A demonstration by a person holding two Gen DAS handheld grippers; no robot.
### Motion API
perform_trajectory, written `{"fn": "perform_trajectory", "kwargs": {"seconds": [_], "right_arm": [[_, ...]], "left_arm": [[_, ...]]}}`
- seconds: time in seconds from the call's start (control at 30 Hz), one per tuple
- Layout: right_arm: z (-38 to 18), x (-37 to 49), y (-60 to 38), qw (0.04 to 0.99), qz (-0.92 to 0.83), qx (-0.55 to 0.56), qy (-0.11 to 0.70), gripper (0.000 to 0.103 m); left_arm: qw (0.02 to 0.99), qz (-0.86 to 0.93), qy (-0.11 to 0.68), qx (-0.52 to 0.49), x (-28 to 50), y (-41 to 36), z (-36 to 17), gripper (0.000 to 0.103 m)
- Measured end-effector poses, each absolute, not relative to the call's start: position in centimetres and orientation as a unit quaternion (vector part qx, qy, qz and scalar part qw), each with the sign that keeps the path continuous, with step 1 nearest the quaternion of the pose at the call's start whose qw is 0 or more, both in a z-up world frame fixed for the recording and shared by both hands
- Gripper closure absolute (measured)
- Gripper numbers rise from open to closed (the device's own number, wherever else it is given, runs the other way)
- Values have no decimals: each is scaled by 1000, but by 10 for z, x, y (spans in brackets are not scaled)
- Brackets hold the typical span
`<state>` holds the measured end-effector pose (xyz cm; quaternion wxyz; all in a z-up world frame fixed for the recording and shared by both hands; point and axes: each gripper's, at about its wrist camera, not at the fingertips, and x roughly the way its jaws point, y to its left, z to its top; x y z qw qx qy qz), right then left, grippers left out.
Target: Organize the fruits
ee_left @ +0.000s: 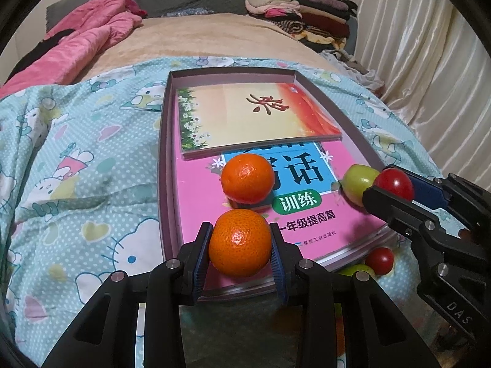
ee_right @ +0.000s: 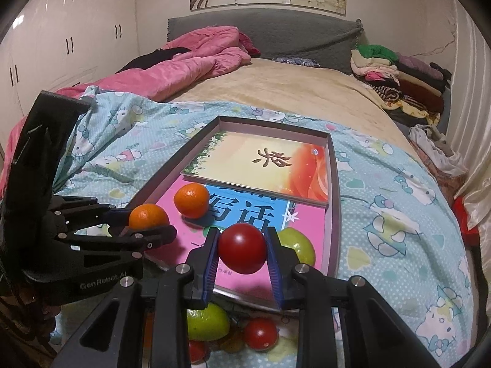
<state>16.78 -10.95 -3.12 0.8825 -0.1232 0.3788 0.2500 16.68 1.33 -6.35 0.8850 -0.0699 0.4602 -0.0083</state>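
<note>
I held the left gripper (ee_left: 241, 245) clamped on an orange (ee_left: 240, 242) and the right gripper (ee_right: 242, 251) on a tomato (ee_right: 242, 250), both above the tray (ee_left: 164, 159), apparently for sorting by kind.

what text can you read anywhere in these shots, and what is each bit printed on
"GenRobot.AI": body of the left claw.
"DAS": body of the right claw, rest cut off.
"训练" and "一年级提高篇": pink workbook; its big title is partly covered, "话" shows.
One brush character on the orange book: too stylised to read.
Publisher line on the workbook: too small.
</note>
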Motion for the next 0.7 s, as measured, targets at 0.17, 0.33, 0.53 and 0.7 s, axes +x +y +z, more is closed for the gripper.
{"fn": "perform_trajectory", "kwargs": {"seconds": [0.17,0.33,0.53,0.7], "right_arm": [[-36,168,-106,879,252,-132,383,73],[-39,169,-104,876,253,-135,388,73],[-47,170,-104,869,253,-136,403,73],[-50,171,-105,868,253,-133,407,73]], "left_arm": [[884,-8,463,-69,167,13,-65,66],[882,-7,465,-69,168,13,-67,66],[881,-6,467,-68,169,13,-68,66],[881,-7,469,-67,169,12,-69,66]]}}
